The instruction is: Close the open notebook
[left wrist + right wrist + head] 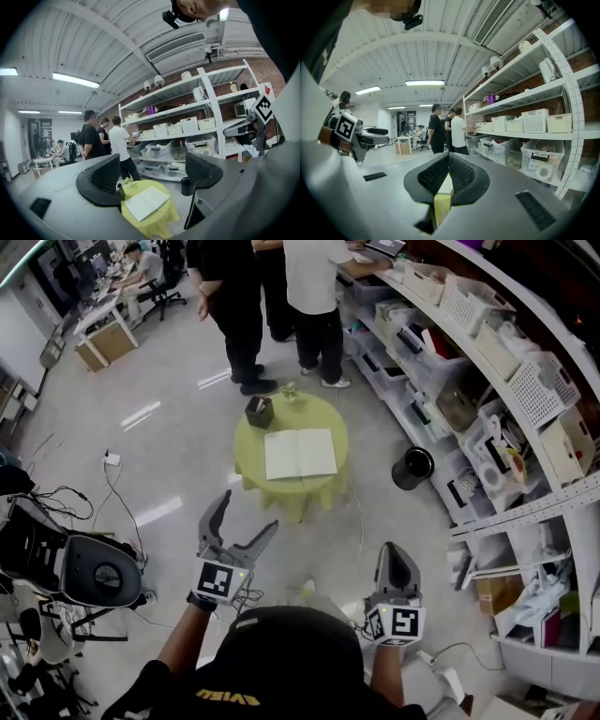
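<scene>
Yellow table point(249, 448): notebook point(300, 454) open, crosswise; left tongs point(248, 512) agape, right tongs point(394, 555) closed, both empty.

Long ceiling tubes point(75, 79) overhead light the room brightly and evenly, so shadows around the table point(246, 465) are soft and faint. Left of the table, the glossy floor point(141, 414) throws back white streaks of glare. Every view bulges like a fisheye: the shelves point(525, 381) right of the table bend in an arc, and the corners fall to black. My own fingers point(101, 180) sit close to the lens, dark and blurred, while the table beyond them looks fairly sharp.
</scene>
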Action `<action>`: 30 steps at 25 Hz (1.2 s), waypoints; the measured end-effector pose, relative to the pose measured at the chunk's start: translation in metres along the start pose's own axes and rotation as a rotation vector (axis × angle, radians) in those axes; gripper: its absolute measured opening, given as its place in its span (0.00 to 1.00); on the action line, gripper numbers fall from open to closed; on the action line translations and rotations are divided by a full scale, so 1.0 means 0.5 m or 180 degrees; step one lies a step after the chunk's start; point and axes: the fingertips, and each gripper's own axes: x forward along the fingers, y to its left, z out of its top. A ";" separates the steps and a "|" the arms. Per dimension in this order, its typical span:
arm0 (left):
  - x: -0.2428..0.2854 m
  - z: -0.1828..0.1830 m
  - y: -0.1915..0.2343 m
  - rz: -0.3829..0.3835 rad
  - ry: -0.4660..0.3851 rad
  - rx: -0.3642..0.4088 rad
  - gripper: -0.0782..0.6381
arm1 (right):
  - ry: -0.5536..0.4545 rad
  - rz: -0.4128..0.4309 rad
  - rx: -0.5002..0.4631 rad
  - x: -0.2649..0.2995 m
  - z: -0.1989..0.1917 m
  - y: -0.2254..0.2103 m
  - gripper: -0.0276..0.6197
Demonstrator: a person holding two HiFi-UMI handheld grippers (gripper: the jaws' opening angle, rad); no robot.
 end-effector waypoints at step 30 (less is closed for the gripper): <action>0.284 -0.153 0.273 0.0150 0.0440 -0.0425 0.73 | 0.0491 0.0381 -0.0189 0.463 0.021 0.008 0.05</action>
